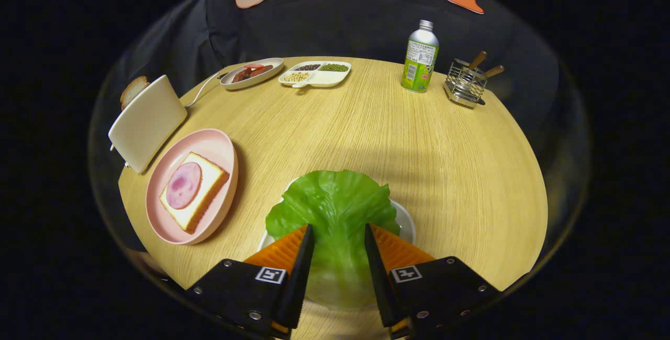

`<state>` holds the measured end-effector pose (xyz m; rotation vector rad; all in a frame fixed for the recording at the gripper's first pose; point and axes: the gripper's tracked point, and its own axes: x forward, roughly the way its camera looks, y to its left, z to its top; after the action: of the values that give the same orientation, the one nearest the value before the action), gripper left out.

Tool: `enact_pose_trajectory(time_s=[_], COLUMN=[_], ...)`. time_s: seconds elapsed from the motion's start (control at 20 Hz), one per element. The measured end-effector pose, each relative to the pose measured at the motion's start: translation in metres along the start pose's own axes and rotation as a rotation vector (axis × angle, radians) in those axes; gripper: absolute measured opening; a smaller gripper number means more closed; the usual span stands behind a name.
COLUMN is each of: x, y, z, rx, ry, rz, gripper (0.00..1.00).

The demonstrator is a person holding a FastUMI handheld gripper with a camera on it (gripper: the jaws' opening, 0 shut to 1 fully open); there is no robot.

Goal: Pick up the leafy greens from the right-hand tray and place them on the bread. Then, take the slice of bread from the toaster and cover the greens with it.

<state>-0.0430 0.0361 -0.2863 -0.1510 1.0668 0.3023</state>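
Note:
A green lettuce leaf (335, 204) lies on a small white tray (405, 222) at the near edge of the round wooden table (419, 146). My gripper (339, 233) is open, its two fingers standing either side of the leaf's stem end with a gap between them. To the left, a pink plate (220, 141) holds a slice of bread (209, 183) topped with a round of ham (183, 185). Behind the plate stands a cream toaster (147, 120) with a slice of bread (133, 90) sticking out of its top.
At the far side of the table are an oval dish of sausages (251, 73), a white divided dish of beans (315, 74), a green-labelled bottle (420, 57) and a wire rack with wooden-handled utensils (465, 85). The toaster's cord (201, 91) runs towards the oval dish.

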Motion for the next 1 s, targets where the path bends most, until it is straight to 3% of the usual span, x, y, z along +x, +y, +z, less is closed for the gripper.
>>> enact_pose_trajectory(time_s=[0.2, 0.25, 0.35, 0.45, 0.65, 1.0], x=[-0.001, -0.001, -0.002, -0.003, -0.019, -0.049], y=[0.01, 0.012, 0.013, 0.012, 0.022, 0.047], z=[0.003, 0.004, 0.004, 0.008, 0.025, 0.06], rx=[-0.024, -0.02, 0.011, 0.045, 0.128, 0.138], ry=[-0.029, -0.035, -0.036, -0.048, -0.112, -0.207], rz=[-0.001, -0.001, -0.002, -0.009, 0.056, 0.131], gripper=[0.32, 0.2, 0.09, 0.04, 0.03, 0.03])
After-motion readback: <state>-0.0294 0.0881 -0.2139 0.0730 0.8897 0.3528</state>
